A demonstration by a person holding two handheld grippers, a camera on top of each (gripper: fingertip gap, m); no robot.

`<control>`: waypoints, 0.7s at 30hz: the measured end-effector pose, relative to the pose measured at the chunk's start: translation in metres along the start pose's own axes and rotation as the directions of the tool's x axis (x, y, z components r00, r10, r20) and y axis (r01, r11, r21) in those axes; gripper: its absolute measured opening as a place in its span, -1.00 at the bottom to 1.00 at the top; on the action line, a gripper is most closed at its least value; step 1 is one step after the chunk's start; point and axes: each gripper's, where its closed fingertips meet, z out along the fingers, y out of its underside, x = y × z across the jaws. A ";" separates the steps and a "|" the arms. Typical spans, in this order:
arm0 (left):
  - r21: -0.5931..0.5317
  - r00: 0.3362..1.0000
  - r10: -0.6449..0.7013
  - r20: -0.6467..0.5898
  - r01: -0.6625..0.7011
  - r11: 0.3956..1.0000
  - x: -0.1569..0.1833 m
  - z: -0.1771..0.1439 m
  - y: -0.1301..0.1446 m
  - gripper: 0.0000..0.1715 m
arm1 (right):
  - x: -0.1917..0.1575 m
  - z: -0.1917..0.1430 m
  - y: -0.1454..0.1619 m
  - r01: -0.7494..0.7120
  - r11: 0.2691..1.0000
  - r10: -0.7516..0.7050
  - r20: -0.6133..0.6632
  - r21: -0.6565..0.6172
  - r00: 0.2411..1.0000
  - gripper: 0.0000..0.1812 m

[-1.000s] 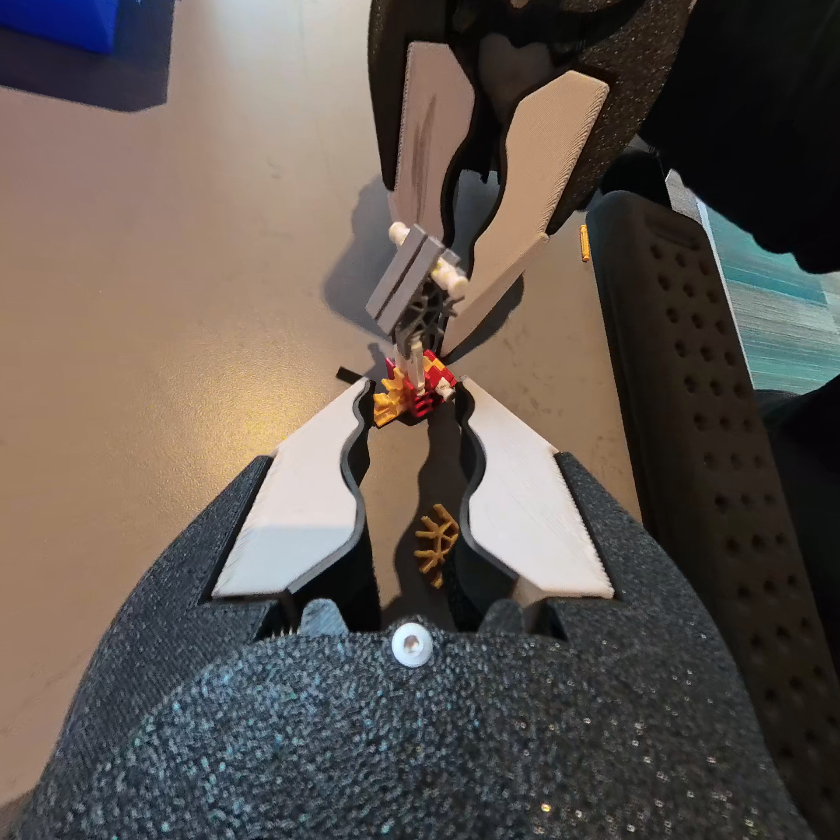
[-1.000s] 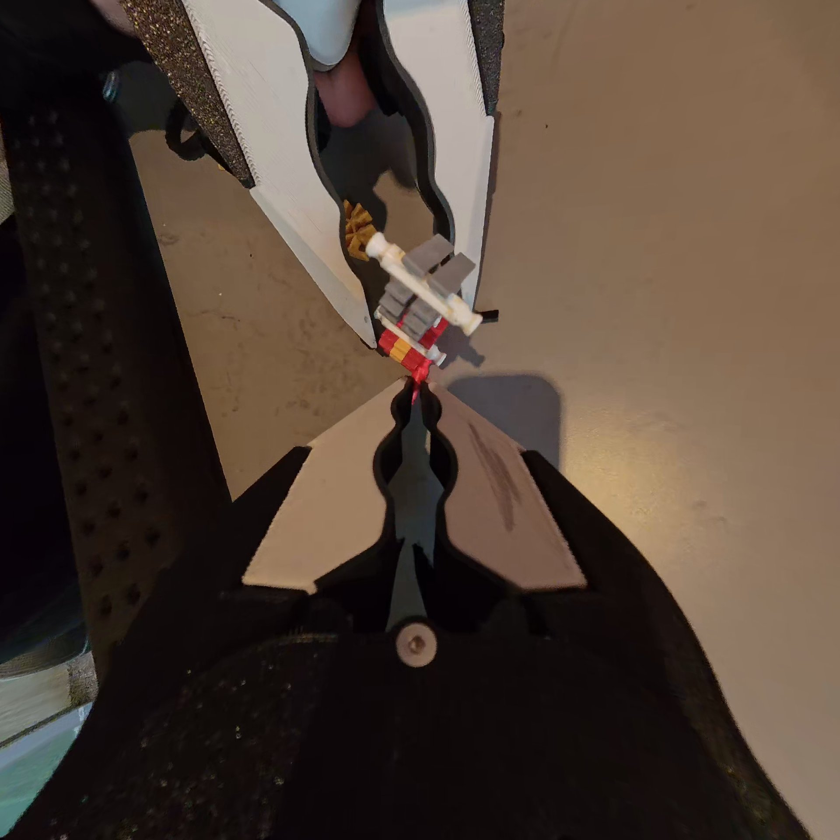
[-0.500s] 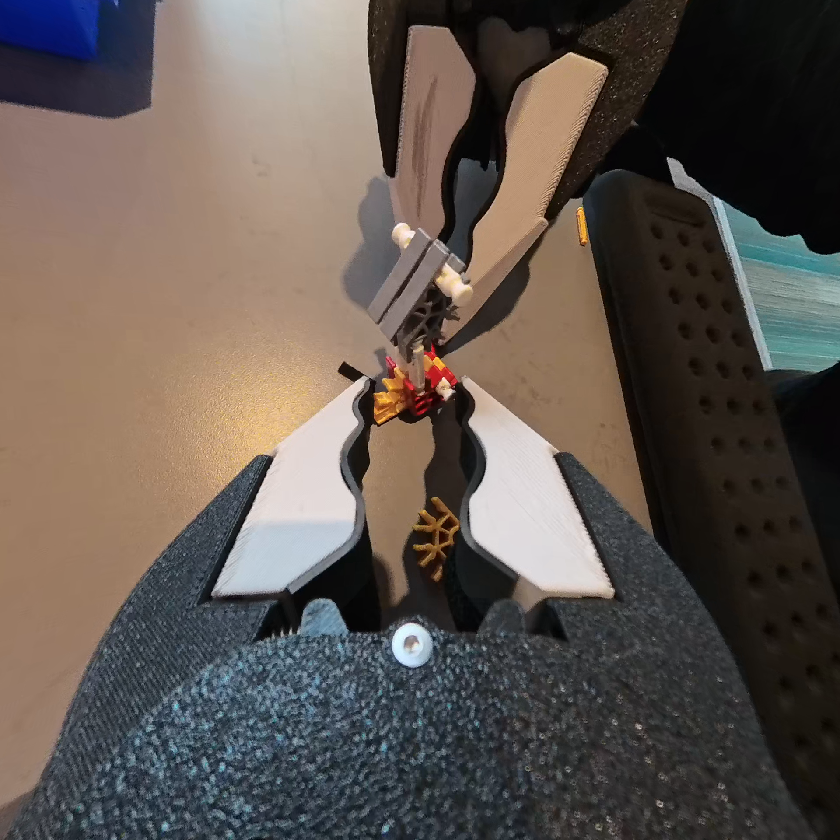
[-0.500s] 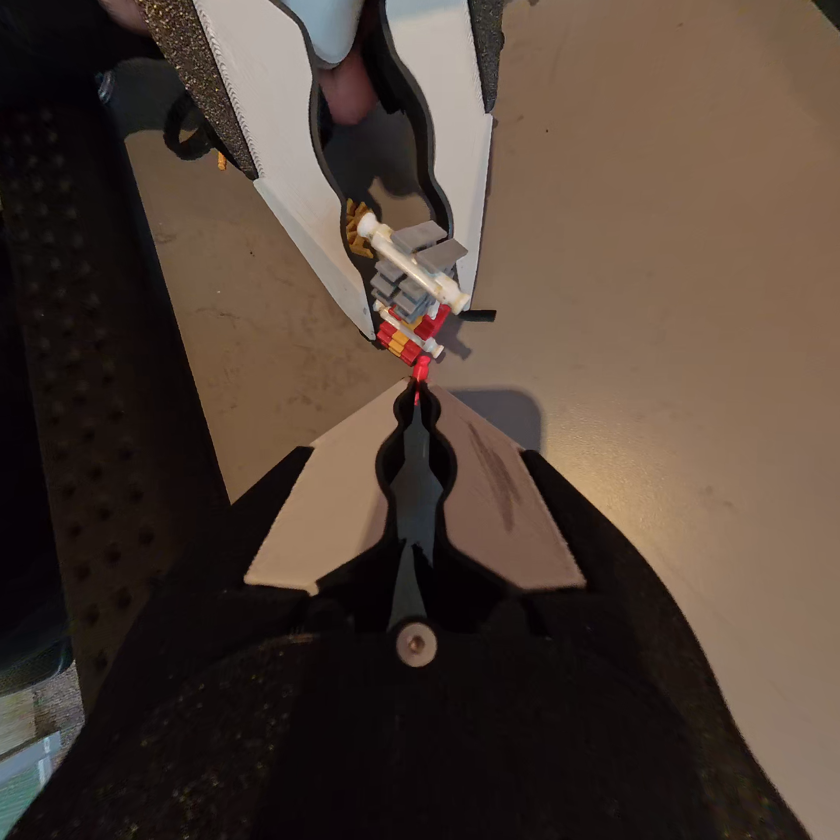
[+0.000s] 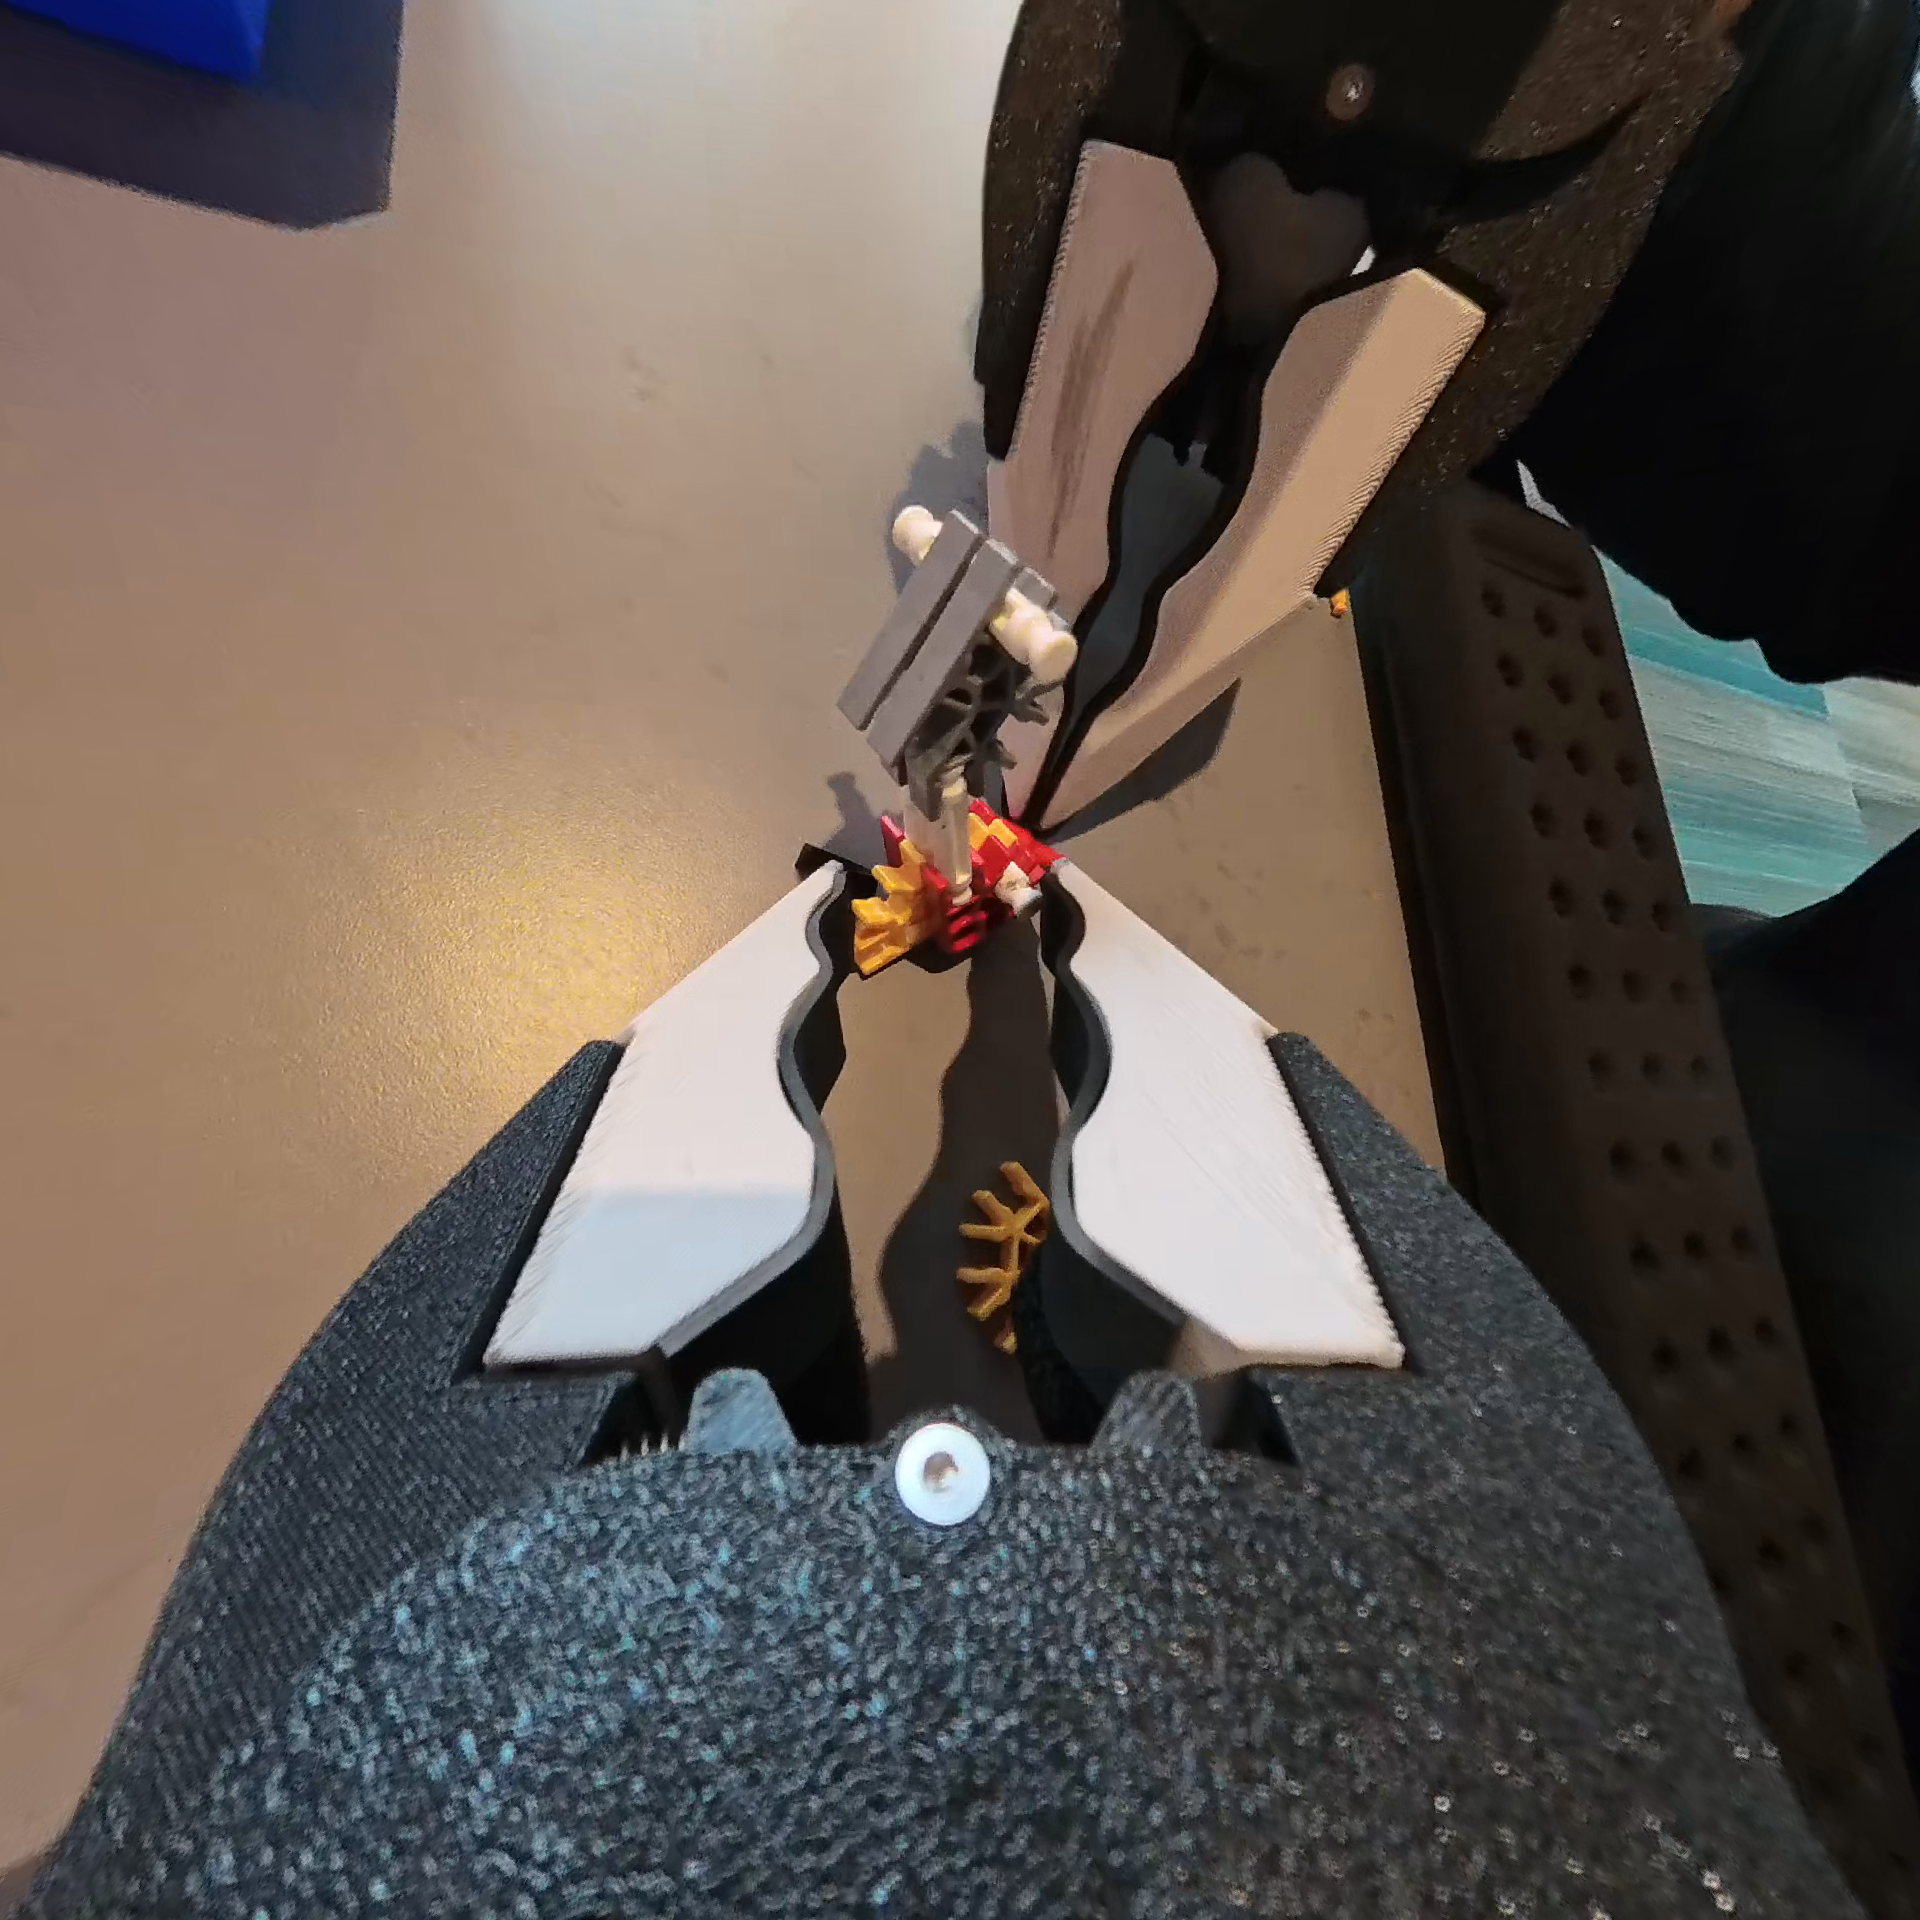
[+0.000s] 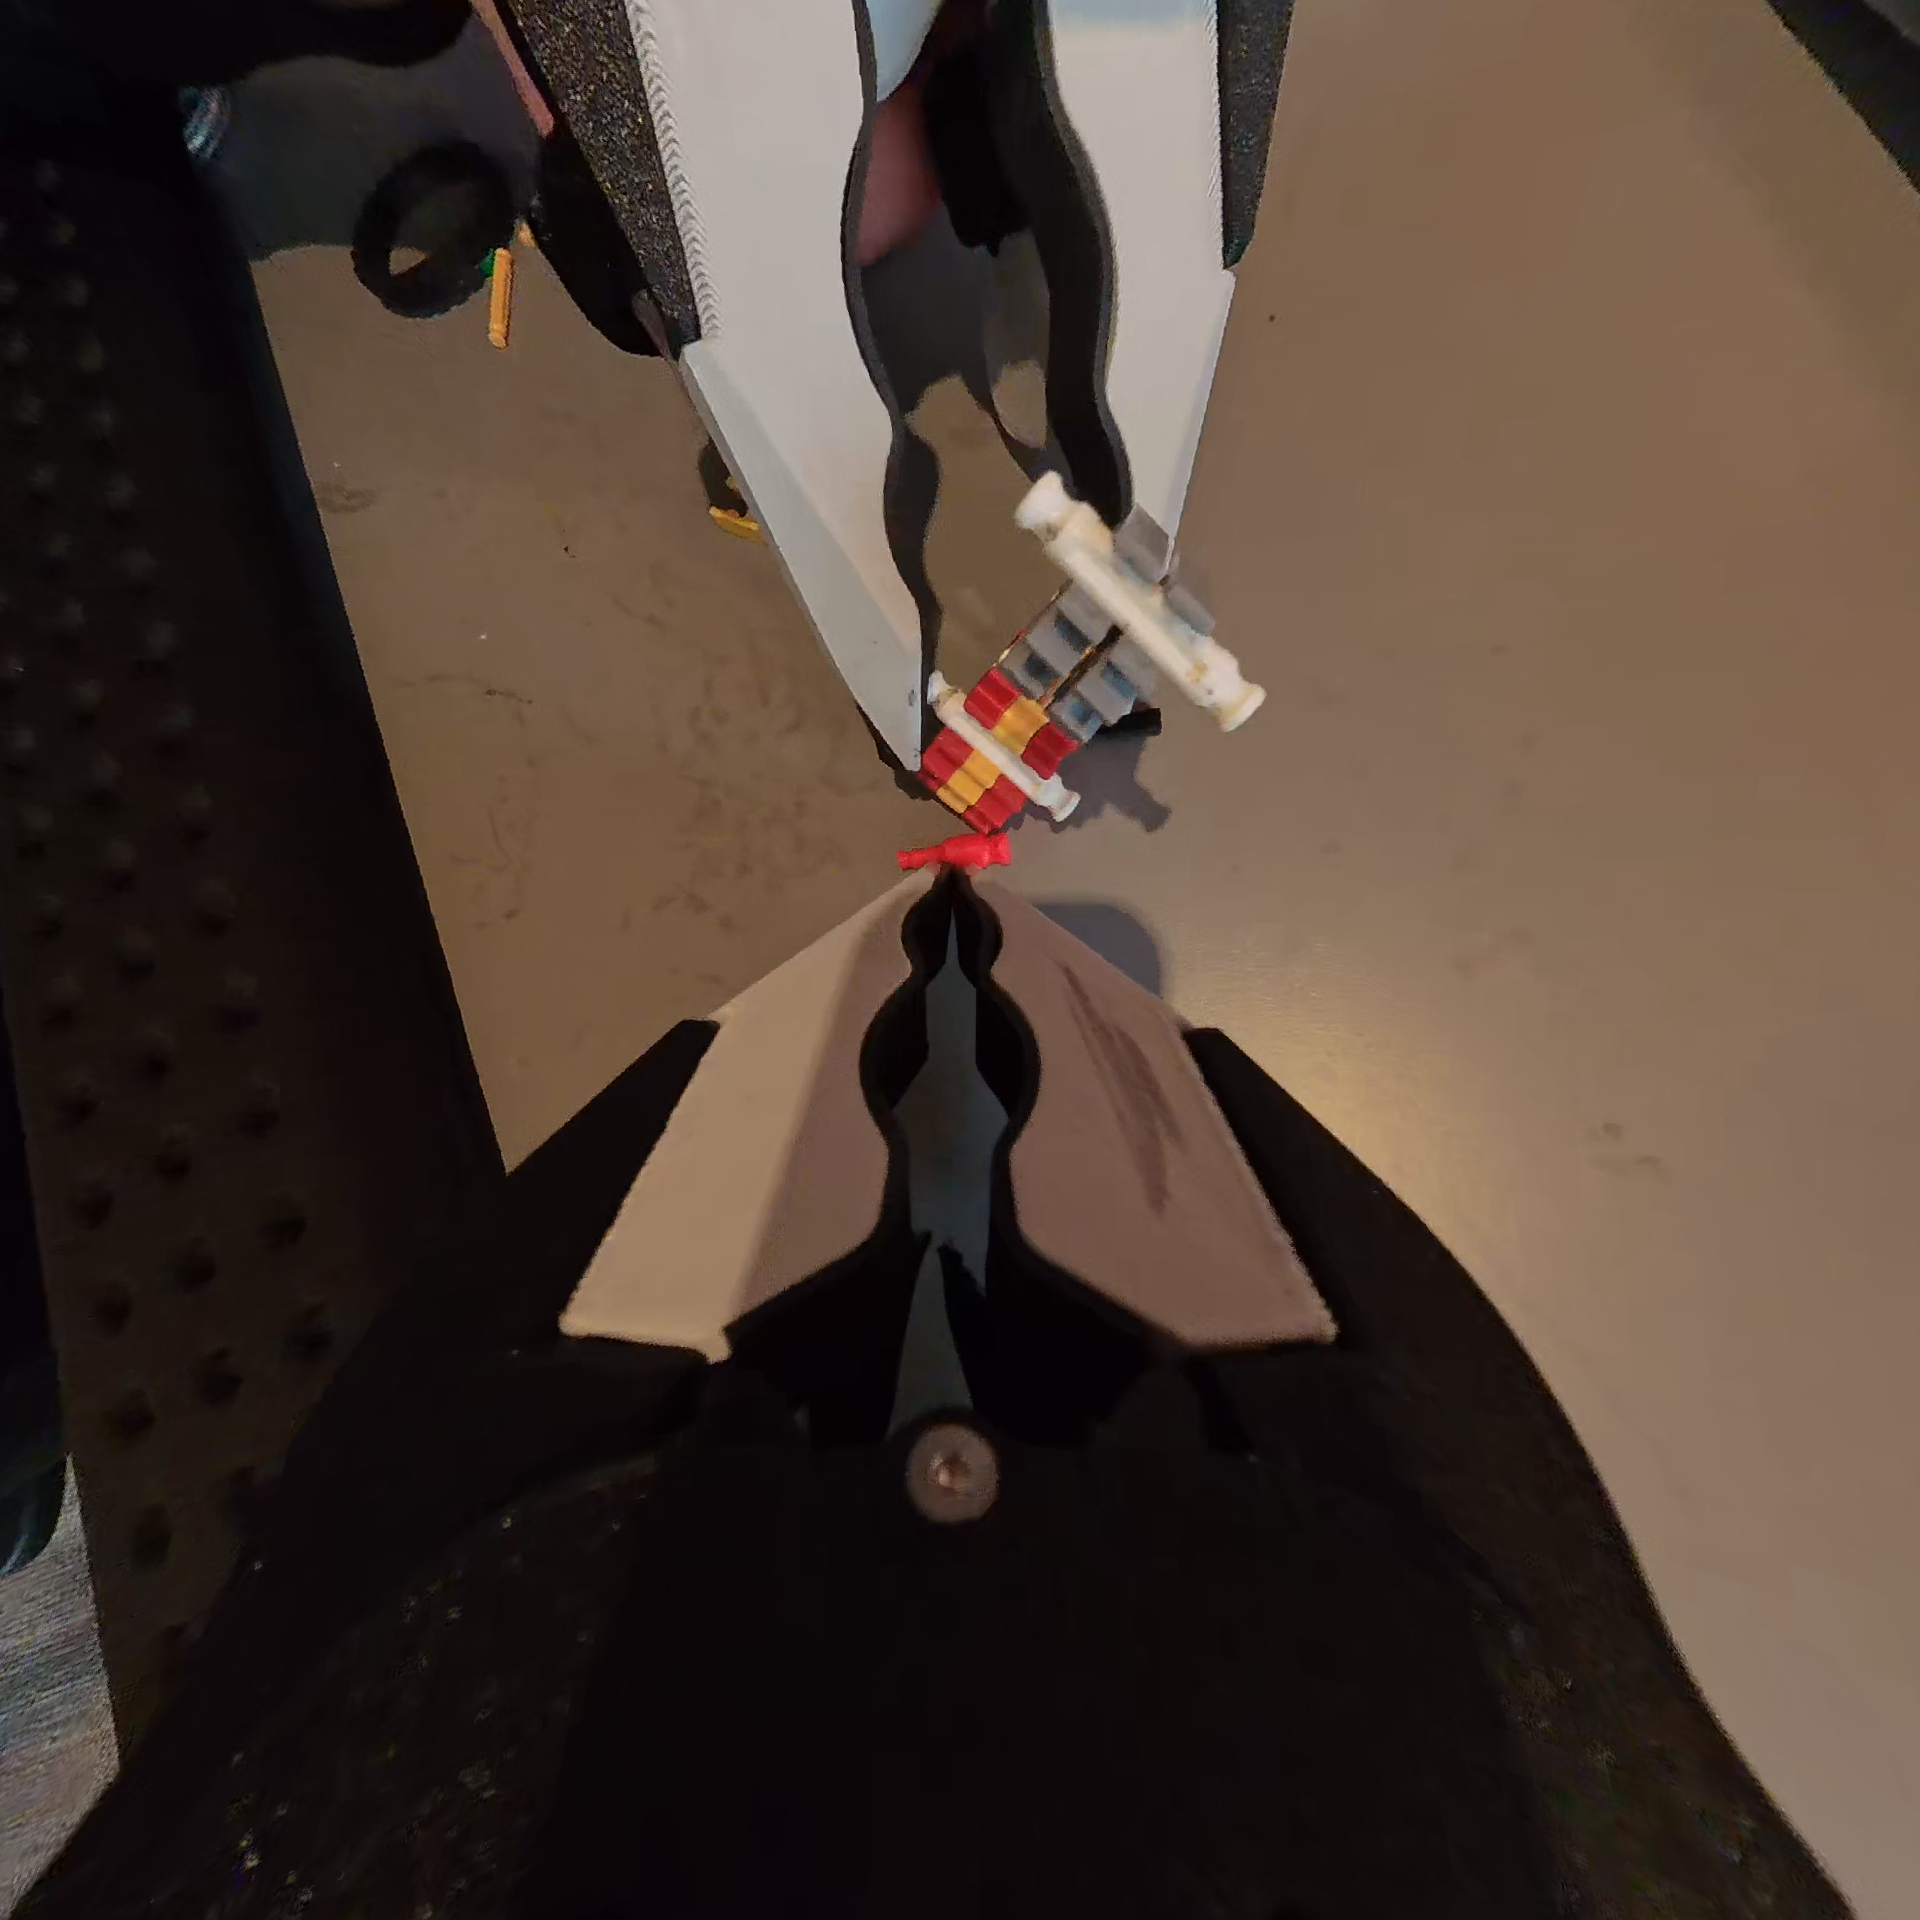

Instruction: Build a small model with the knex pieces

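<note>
My left gripper [image 5: 945,896] is shut on a small toy assembly [image 5: 951,883]. The assembly has red and yellow snowflake connectors at the base, white rods, and grey connectors [image 5: 935,644] on top. It is held a little above the tan table [image 5: 416,727]. My right gripper [image 6: 951,881] is shut, pinching a short red rod [image 6: 956,854] crosswise at its very tips. The rod is just short of the assembly's red and yellow end [image 6: 987,764]. In the left wrist view the right gripper [image 5: 1029,816] comes down from above, its tips beside the red connectors.
A loose yellow-brown snowflake connector [image 5: 1003,1247] lies on the table under my left fingers. A black perforated chair part [image 5: 1610,1039] runs along the table edge. An orange rod [image 6: 501,296] and a black ring [image 6: 431,244] lie farther off. A blue box [image 5: 156,42] sits at the far corner. Less than 4 cm separates the two grippers' tips. The left tips stand about 7 centimeters off the loose yellow-brown snowflake connector [image 5: 1003,1247].
The red rod has come away from the assembly's end and now sits crosswise at the right gripper's tips. The assembly has tilted and shifted slightly in the left gripper's hold.
</note>
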 end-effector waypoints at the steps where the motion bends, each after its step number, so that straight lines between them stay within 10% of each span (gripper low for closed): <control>1: 0.001 1.000 0.001 0.000 -0.001 1.000 0.000 0.000 0.000 -0.61 | 0.000 0.000 0.000 -0.004 1.000 0.004 -0.003 0.004 1.000 -1.00; 21: -0.053 0.988 0.149 0.039 -0.147 0.988 0.009 -0.002 0.012 -0.60 | 0.002 -0.005 0.006 -0.021 0.999 0.014 -0.229 -0.030 0.973 -0.86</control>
